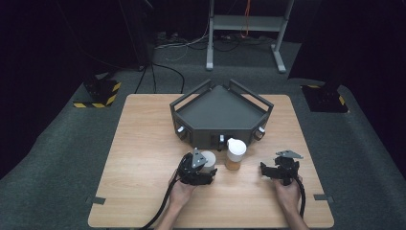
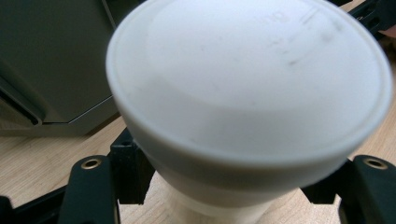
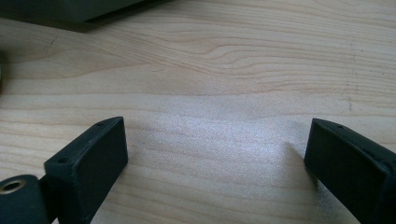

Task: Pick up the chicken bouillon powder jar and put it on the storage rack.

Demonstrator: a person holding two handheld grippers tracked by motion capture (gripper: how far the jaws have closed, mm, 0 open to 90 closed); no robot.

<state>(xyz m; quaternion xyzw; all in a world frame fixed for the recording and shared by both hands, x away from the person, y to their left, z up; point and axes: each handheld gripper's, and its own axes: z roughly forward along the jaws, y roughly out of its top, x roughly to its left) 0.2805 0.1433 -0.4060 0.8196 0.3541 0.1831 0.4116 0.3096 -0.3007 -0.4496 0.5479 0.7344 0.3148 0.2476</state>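
Cup (image 2: 247, 93) is the thing in play here, a white one sitting between the left gripper's (image 1: 203, 165) jaws with its rim or lid facing the left gripper view. The jaws press in on its lower wall from both sides, so I'd call that a firm hold, low on the body, probably so the top stays free. In the high view it sits near the front-middle of the table (image 1: 143, 143), just left of a white-capped jar (image 1: 235, 153) with something orange-brown at the bottom. The two are close but I can't tell if they touch.

Right gripper (image 1: 282, 171) rests off to the right, well apart from the jar, jaws spread wide over bare wood with nothing between them. Looks like it's parked out of the way, or waiting to grab the jar.

Behind both is a dark grey angular tray (image 1: 220, 112) with rails and small knobs along its front. My guess is the cup is held close to the jar so something can be poured or the two get paired up.
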